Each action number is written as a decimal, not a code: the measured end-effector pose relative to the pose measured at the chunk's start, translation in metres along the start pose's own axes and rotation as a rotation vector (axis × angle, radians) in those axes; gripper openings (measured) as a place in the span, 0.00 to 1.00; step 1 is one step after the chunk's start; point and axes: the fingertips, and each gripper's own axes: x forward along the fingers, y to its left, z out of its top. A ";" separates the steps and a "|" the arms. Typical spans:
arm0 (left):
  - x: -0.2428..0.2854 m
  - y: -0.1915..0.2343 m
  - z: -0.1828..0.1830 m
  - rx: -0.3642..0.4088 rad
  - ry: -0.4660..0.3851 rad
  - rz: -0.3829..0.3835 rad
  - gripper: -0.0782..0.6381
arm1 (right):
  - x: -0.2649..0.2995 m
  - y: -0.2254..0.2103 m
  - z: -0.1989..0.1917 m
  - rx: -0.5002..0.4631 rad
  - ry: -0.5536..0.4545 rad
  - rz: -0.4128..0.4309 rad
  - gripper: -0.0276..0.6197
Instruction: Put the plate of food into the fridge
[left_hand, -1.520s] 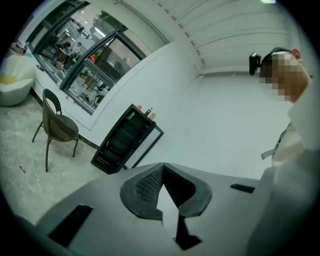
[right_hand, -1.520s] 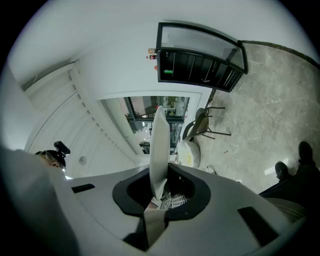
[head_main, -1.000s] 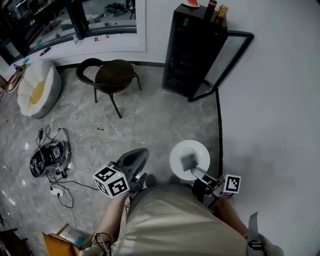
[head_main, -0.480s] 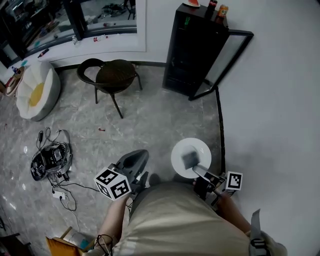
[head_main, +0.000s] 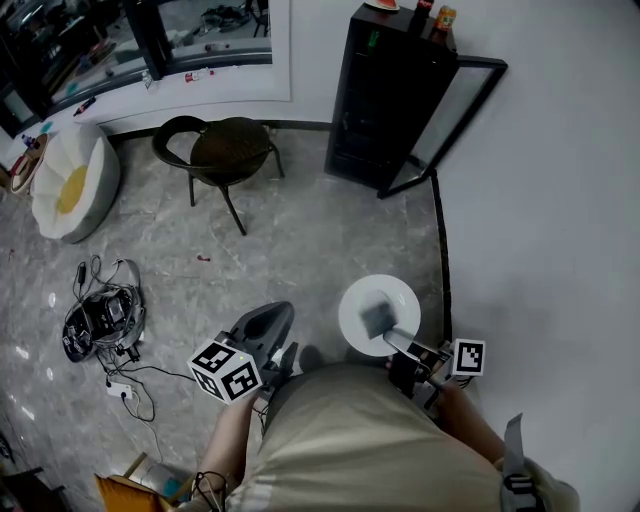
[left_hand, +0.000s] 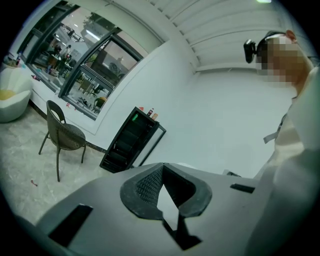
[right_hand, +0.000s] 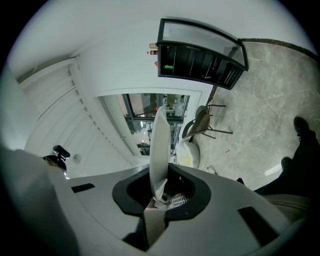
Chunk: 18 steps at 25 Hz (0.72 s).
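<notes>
**Plate clamped in the right gripper, fridge open across the room**

In the head view the right gripper (head_main: 385, 330) sits at the lower right of centre, its jaws pinching the near rim of a round white plate (head_main: 378, 300). The plate lies roughly flat above the grey stone floor (head_main: 300, 240). A grey patch shows on the plate just past the jaw tips, and whether it is food or part of the jaw cannot be told. The right gripper view shows the same plate (right_hand: 160, 140) edge-on. It rises as a thin white blade out of the gripper (right_hand: 159, 197), and the two pads press against its rim.

The left gripper (head_main: 268, 322) is at the lower centre-left, just beside the person's beige torso (head_main: 350, 440). In its own view the gripper (left_hand: 162, 192) has its pads drawn together on nothing, and only a thin wedge of white wall shows between them.

The black fridge (head_main: 385, 100) stands against the white wall at the upper right of centre, well apart from the plate. Its glass door (head_main: 450, 125) is swung open to the right, and bottles (head_main: 435, 18) stand on its top. The fridge also shows in the left gripper view (left_hand: 131, 145) and in the right gripper view (right_hand: 200, 62).

A dark round-seated chair (head_main: 225, 150) stands left of the fridge. A white beanbag (head_main: 70, 180) with a yellow centre sits at the far left, and a tangle of cables (head_main: 95, 315) lies on the floor below it.
</notes>
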 end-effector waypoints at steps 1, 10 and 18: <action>0.002 0.000 0.001 0.010 -0.004 0.002 0.12 | -0.001 -0.001 0.002 -0.005 0.006 -0.008 0.13; 0.040 -0.009 0.014 0.045 -0.002 0.009 0.12 | -0.006 -0.007 0.034 0.023 0.008 0.011 0.13; 0.079 -0.013 0.025 0.062 -0.012 0.034 0.12 | -0.006 -0.010 0.077 0.016 0.040 0.033 0.13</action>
